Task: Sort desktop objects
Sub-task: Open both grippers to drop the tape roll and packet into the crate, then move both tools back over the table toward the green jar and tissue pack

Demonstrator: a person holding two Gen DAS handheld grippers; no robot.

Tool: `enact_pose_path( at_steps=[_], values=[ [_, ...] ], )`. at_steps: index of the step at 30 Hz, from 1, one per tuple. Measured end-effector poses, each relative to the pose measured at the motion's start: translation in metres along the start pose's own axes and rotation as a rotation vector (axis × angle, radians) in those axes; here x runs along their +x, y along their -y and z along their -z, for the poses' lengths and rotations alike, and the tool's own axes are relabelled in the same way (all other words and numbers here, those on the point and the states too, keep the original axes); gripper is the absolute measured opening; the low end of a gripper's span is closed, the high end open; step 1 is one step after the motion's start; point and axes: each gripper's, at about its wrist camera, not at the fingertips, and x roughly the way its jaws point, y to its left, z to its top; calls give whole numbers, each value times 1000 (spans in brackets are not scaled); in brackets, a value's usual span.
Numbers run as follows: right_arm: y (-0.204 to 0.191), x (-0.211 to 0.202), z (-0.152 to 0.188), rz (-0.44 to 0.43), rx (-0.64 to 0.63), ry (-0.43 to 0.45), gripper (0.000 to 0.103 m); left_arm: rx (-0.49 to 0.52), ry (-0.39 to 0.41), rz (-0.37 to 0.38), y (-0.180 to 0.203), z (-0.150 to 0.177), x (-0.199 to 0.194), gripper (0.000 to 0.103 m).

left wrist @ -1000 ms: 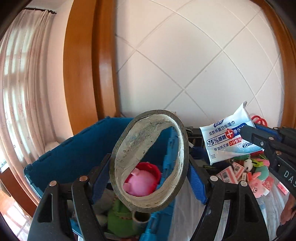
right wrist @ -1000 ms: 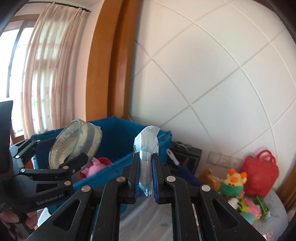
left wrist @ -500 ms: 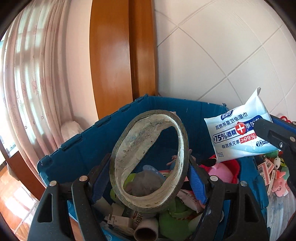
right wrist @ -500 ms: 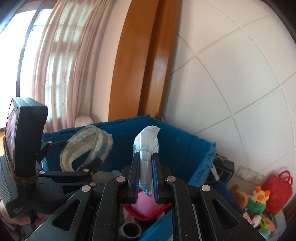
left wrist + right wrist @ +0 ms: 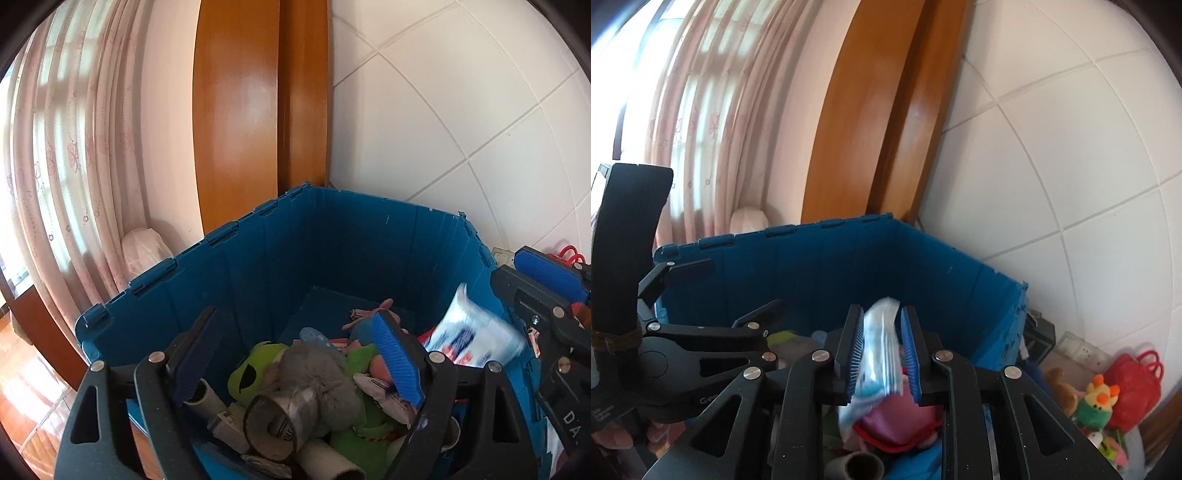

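Observation:
A blue storage crate (image 5: 332, 251) holds several toys and tubes. My left gripper (image 5: 295, 354) is open and empty above the crate. The tape roll (image 5: 280, 424) lies inside on a grey plush and a green plush (image 5: 255, 369). My right gripper (image 5: 882, 354) is open over the crate (image 5: 849, 266). The wet wipes pack (image 5: 879, 354) is blurred between its parted fingers, slipping down. In the left wrist view the pack (image 5: 476, 332) hangs at the crate's right side, beside the right gripper (image 5: 543, 291).
A wooden door frame (image 5: 258, 110) and a white tiled wall (image 5: 461, 110) stand behind the crate. Curtains (image 5: 55, 166) hang at the left. A red bag (image 5: 1134, 384) and plush toys (image 5: 1097, 402) lie on the table to the right.
My left gripper has opened and the tape roll has dropped into the crate. My right gripper has opened and the wipes pack is falling. Both grippers have moved further over the crate.

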Motion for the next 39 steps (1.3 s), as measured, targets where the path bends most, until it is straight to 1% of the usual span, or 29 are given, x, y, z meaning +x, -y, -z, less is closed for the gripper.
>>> enact_pose_path(
  at_steps=[2,3,5,7,9,10,11,18,20,24,30,35,39],
  values=[
    [3,-1,2,17,12,1,70,-5,-2,-5,-1,1,-2,85],
    [5,-3,3,23,17,5,75,-7,-3,-16,-2,3,-3,85],
    [10,-7,5,21,37,7,84,-12,-2,-16,-3,4,-5,85],
    [14,-12,8,29,48,11,88,-15,-2,-18,-3,5,-8,86],
    [18,-18,12,38,57,14,94,-12,0,-18,1,6,-11,86],
    [19,-21,13,44,60,15,99,-10,1,-18,2,6,-12,86],
    [21,-24,15,53,64,17,101,-7,2,-18,3,7,-14,86],
    [41,-50,29,94,100,37,103,6,31,0,23,12,-40,86],
    [51,-60,35,108,116,43,103,7,45,11,31,13,-50,86],
    [78,-82,53,163,142,50,103,16,92,45,54,13,-74,86],
    [133,-120,89,243,182,39,103,51,150,98,110,13,-104,87],
    [185,-152,126,304,227,12,103,81,159,158,163,19,-115,87],
    [237,-176,161,374,293,-25,103,134,148,216,215,28,-119,87]
  ],
)
